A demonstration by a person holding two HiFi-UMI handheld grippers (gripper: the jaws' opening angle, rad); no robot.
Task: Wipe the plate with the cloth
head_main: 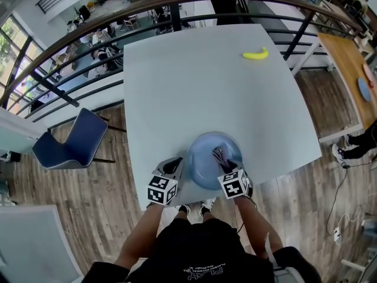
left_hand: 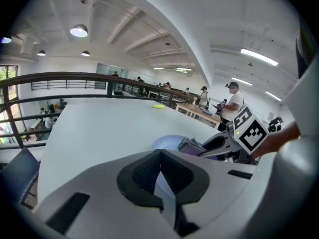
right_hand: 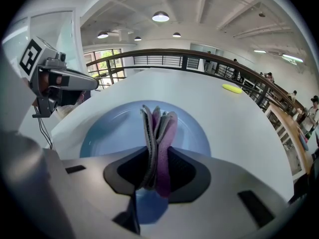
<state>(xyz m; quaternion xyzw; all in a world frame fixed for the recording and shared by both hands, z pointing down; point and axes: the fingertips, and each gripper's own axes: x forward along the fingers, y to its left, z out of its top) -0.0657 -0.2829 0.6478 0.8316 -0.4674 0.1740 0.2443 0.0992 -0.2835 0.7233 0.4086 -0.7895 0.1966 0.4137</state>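
Note:
A pale blue plate (head_main: 207, 164) lies near the front edge of the white table (head_main: 206, 87). My left gripper (head_main: 173, 167) is shut on the plate's left rim; a sliver of rim (left_hand: 162, 185) shows between its pads. My right gripper (head_main: 224, 159) is over the plate, shut on a folded grey and purple cloth (right_hand: 158, 133). The cloth stands up out of the jaws above the plate's inside (right_hand: 119, 133). In the left gripper view the plate (left_hand: 167, 142) and the cloth (left_hand: 193, 146) sit just ahead, with the right gripper (left_hand: 219, 144) beside them.
A yellow banana (head_main: 255, 54) lies at the table's far right. A blue chair (head_main: 73, 140) stands left of the table, and a railing (head_main: 88, 46) runs behind it. A wooden table (head_main: 353, 69) stands at the right. The person's legs are at the front edge.

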